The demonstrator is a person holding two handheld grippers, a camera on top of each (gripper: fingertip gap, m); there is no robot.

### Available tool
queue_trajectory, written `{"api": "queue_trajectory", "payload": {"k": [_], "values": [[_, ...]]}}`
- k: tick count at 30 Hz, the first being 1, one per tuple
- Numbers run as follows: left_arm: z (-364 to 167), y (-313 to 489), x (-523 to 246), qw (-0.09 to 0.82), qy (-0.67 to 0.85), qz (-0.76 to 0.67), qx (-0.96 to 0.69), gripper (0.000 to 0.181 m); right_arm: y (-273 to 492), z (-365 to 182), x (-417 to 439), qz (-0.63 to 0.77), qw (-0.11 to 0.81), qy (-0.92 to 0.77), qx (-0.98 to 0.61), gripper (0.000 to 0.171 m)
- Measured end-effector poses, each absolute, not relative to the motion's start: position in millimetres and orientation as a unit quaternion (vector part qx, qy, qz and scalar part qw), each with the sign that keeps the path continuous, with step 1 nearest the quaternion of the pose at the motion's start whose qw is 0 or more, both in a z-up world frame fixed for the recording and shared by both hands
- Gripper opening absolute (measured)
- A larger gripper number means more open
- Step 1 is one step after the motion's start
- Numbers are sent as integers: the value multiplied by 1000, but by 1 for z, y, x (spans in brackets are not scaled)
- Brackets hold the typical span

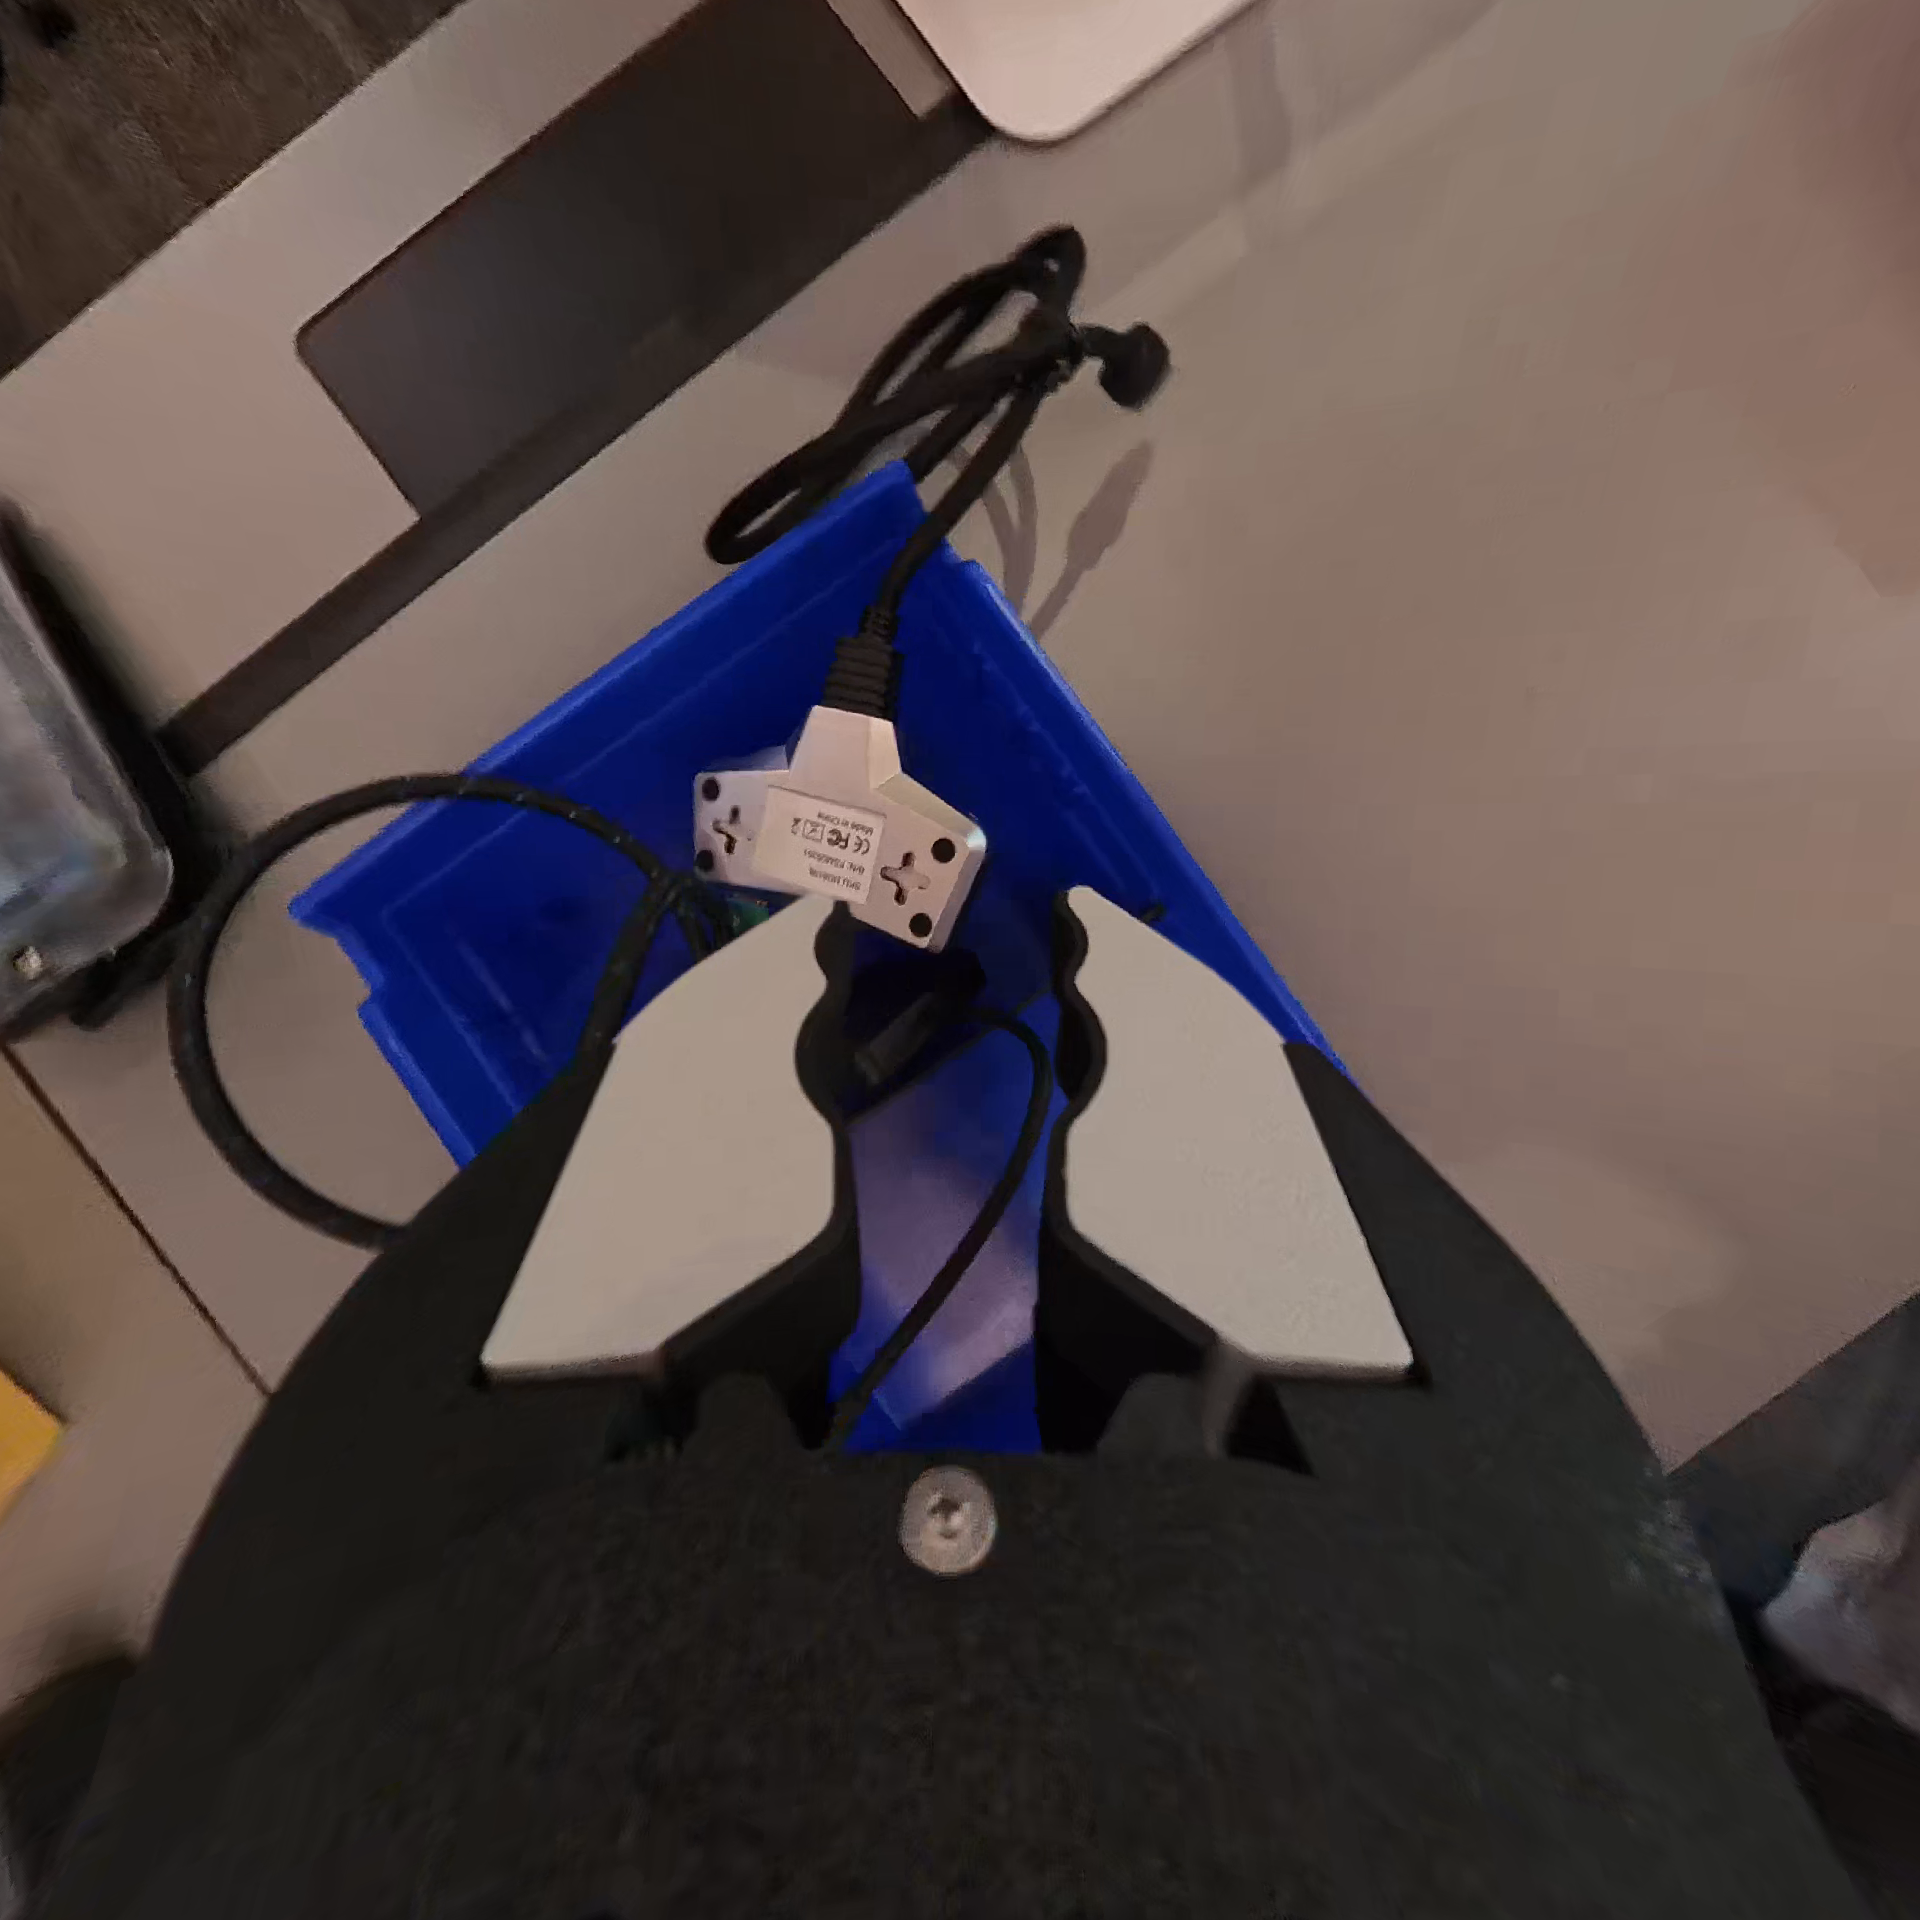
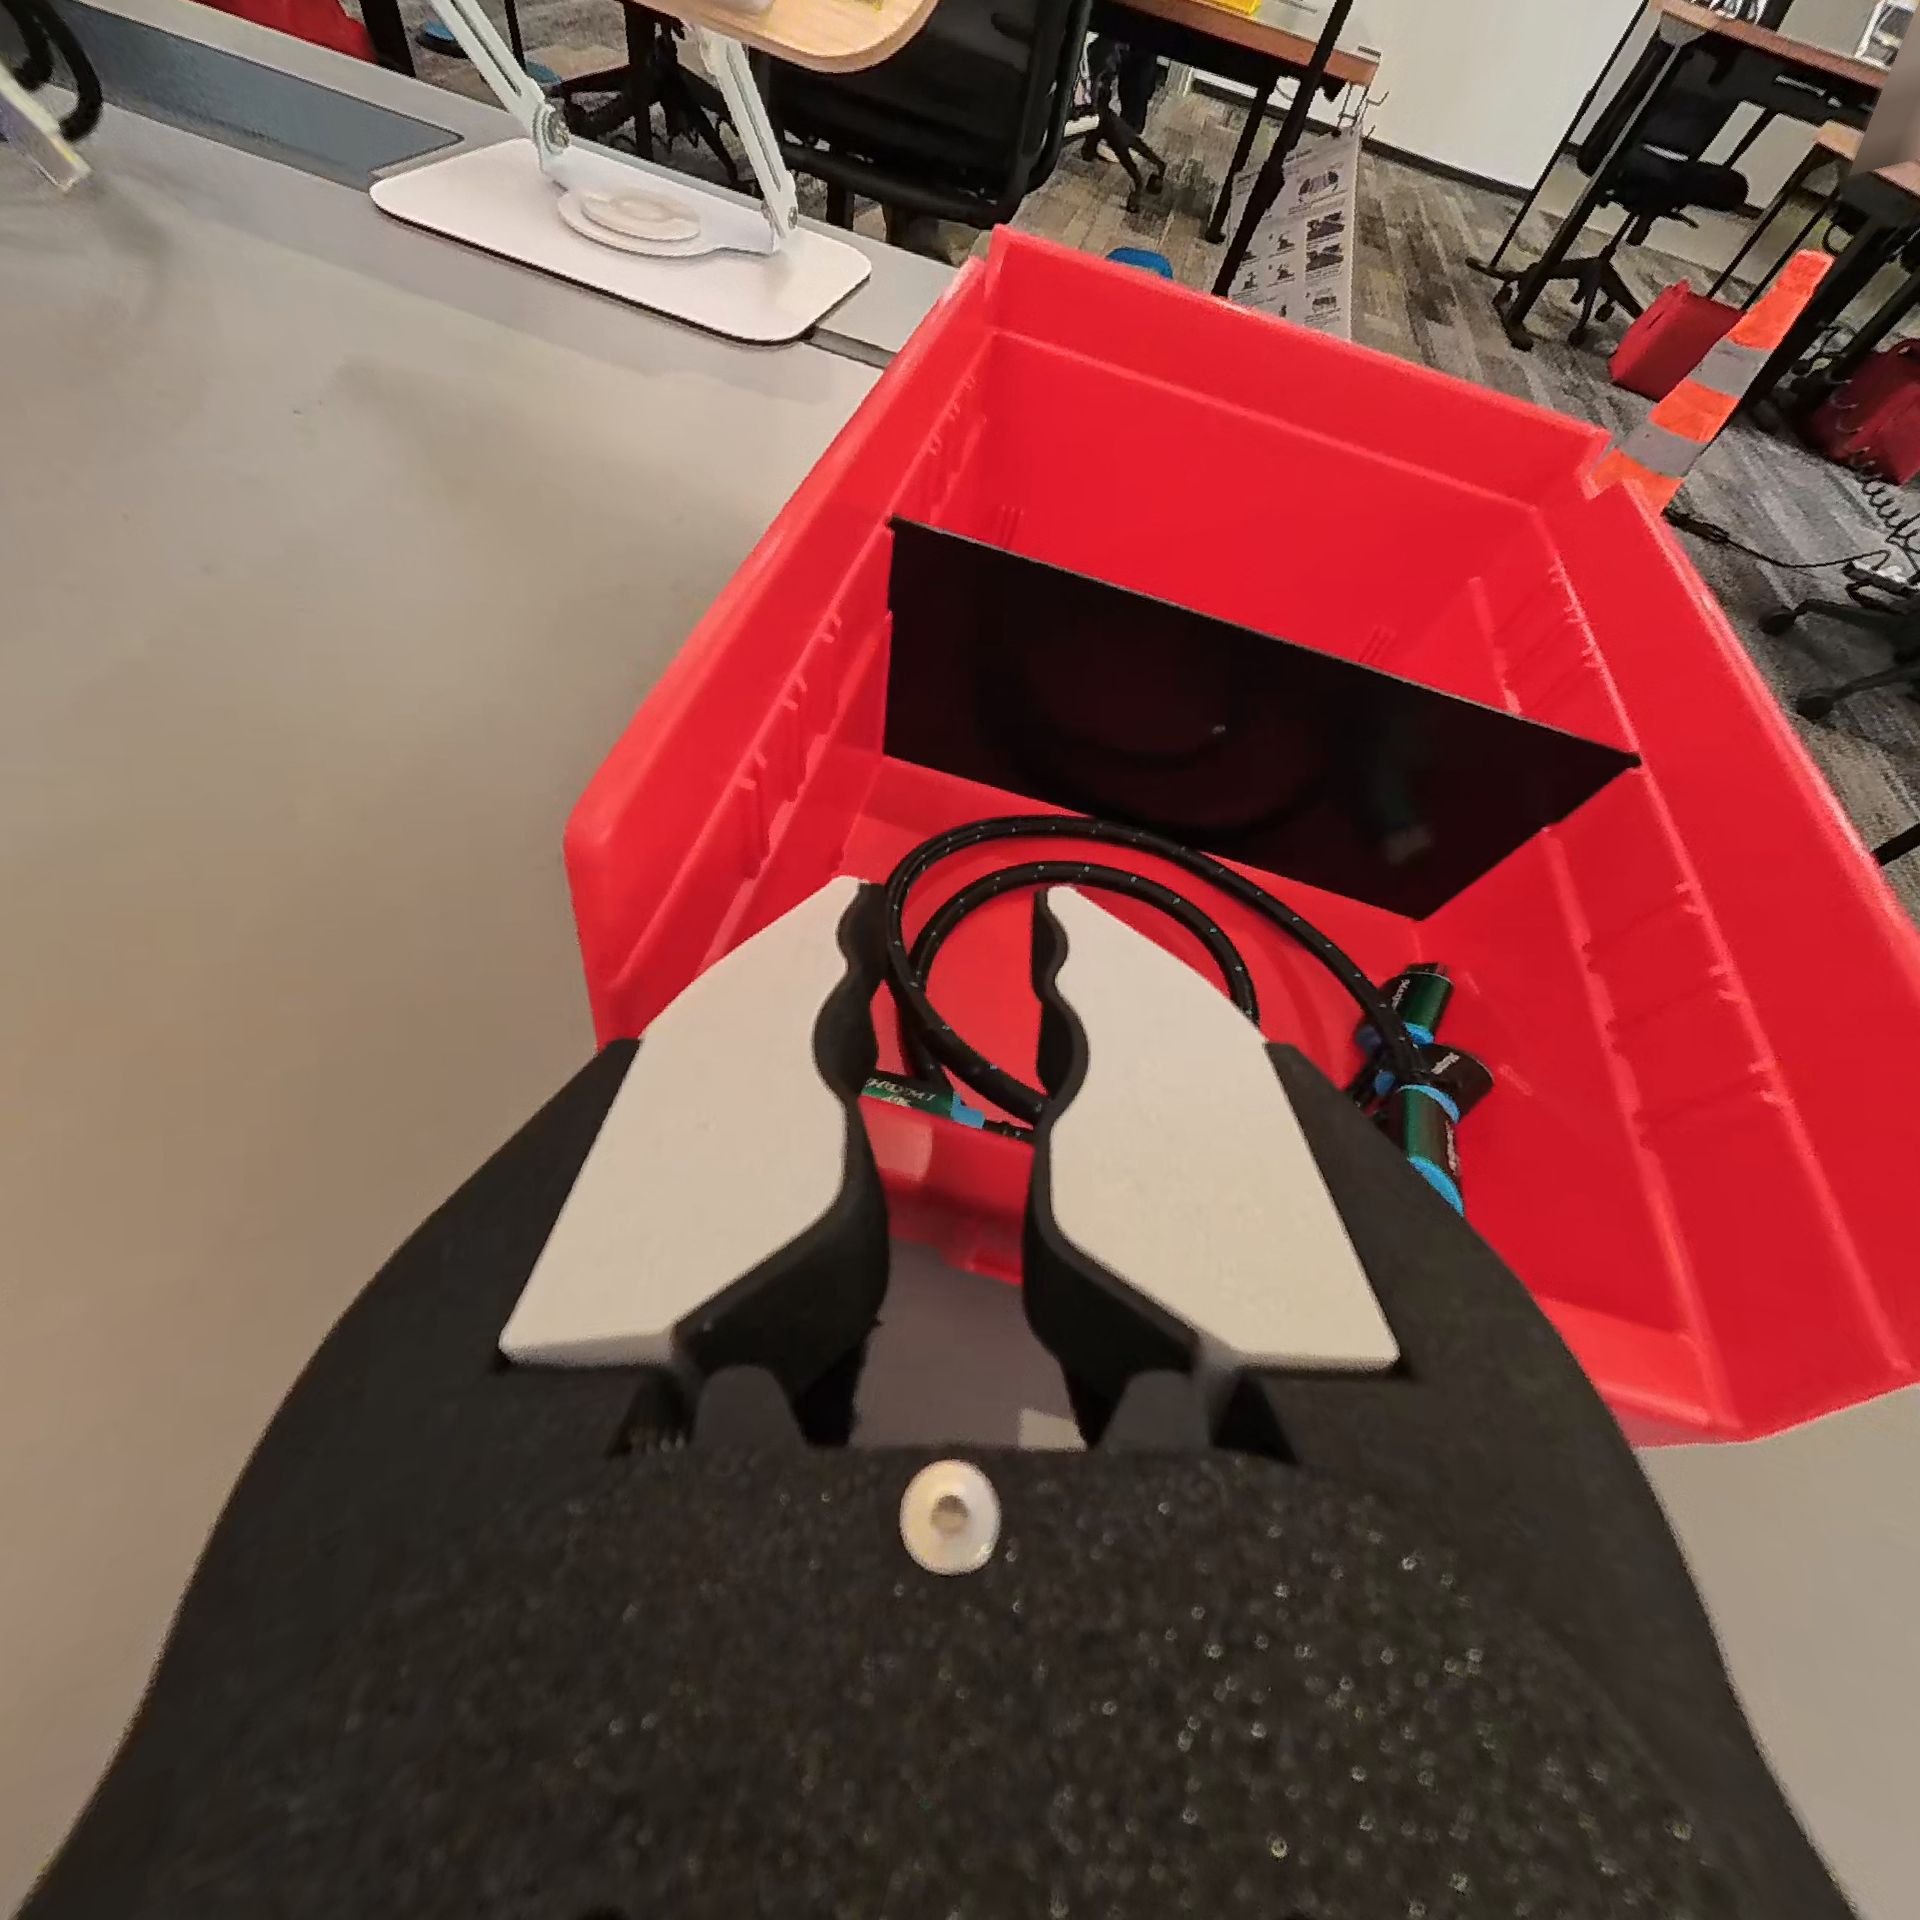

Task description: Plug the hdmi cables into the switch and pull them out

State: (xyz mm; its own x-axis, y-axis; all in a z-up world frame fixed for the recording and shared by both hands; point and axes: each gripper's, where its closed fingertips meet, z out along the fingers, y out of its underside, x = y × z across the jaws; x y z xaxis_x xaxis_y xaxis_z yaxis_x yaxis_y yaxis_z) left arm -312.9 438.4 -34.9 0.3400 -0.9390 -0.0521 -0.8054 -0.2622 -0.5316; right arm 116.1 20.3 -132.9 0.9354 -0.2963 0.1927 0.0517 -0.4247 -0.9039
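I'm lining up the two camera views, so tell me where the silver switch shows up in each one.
Left wrist view: the switch is at centre, underside up, over the blue bin, just beyond the left gripper.
Right wrist view: not in it; only the red bin with cables.
Shared landmark: the white stand base on the grey table, cut off at the top edge in the left view.

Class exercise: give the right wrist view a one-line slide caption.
Open right gripper poised over a red bin holding braided HDMI cables.
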Motion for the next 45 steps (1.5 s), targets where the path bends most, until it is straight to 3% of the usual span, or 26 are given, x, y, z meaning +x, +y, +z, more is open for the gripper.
{"api": "queue_trajectory", "payload": {"k": [3, 5, 11, 14, 19, 22, 29, 37, 41, 45], "values": [[-64, 442, -300, 200, 616, -65, -759, 46, 21, -132, 114, -163, 532, 71, -828, 27], [-88, 451, -299, 177, 640, 12, -747, 63, 22, -133, 113, -166, 530, 68, -829, 27], [-134, 477, -294, 174, 570, 140, -790, 67, 22, -134, 111, -166, 529, 65, -830, 26], [-143, 492, -309, 184, 544, 243, -782, 51, 23, -135, 109, -169, 524, 57, -833, 26], [-127, 500, -310, 197, 538, 274, -772, 21, 24, -137, 108, -177, 518, 48, -835, 27], [-90, 505, -292, 264, 509, 191, -797, 21, 25, -137, 107, -175, 519, 47, -835, 27], [13, 492, -265, 348, 438, -146, -816, 21, 24, -135, 108, -178, 520, 48, -834, 27], [115, 488, -278, 440, 391, -311, -746, 21, 26, -134, 104, -185, 521, 40, -832, 26], [150, 487, -279, 428, 316, -478, -698, 21, 25, -130, 104, -198, 525, 37, -827, 27], [146, 504, -287, 409, 237, -565, -676, 21, 22, -123, 106, -212, 533, 38, -818, 28]]}}
